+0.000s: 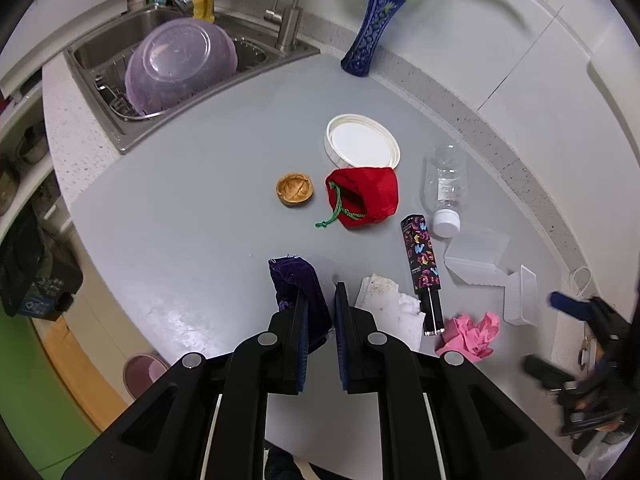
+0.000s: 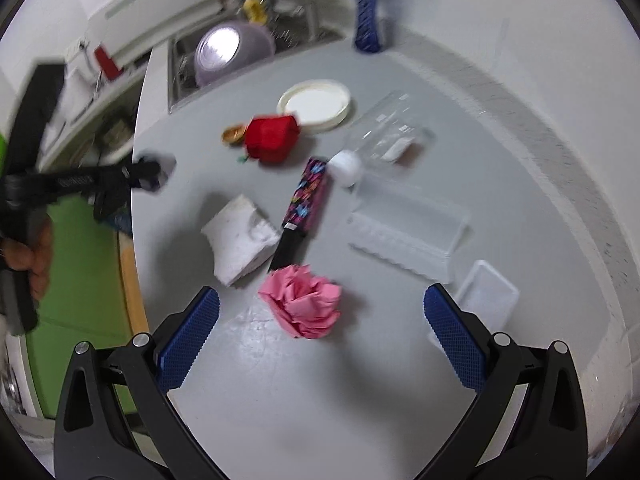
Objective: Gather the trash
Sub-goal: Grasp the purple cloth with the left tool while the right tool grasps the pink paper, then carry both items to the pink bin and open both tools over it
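While the right tongs [image 2: 320, 320] hang wide apart over the grey tabletop [image 2: 248, 400], the crumpled pink paper [image 2: 304, 304] lies between and just ahead of their blue pads [image 2: 192, 336], untouched, in a kitchen where a person is collecting trash. The left tongs [image 1: 322, 320] are nearly closed, their left finger pressed against a purple velvet pouch [image 1: 294, 284]; whether the cloth is truly pinched cannot be told from the left wrist view. More litter waits close by: a soiled white napkin [image 2: 240, 240] beside the pink wad, an empty clear bottle [image 2: 384, 132] on its side, and clear plastic containers [image 2: 408, 232] to the right. A patterned black tube [image 2: 306, 200] lies between napkin and containers, touching the napkin's edge and ending just beside the pink paper.

The step in hand looks to be the pickup of the pink paper. To do it well, the right tongs should come down centred on the wad, pads straddling its widest folds, and close gently, since loose paper compresses and can slip. Keeping the left pad clear of the tube's black end would avoid dragging it along. No bin shows in the right wrist view.
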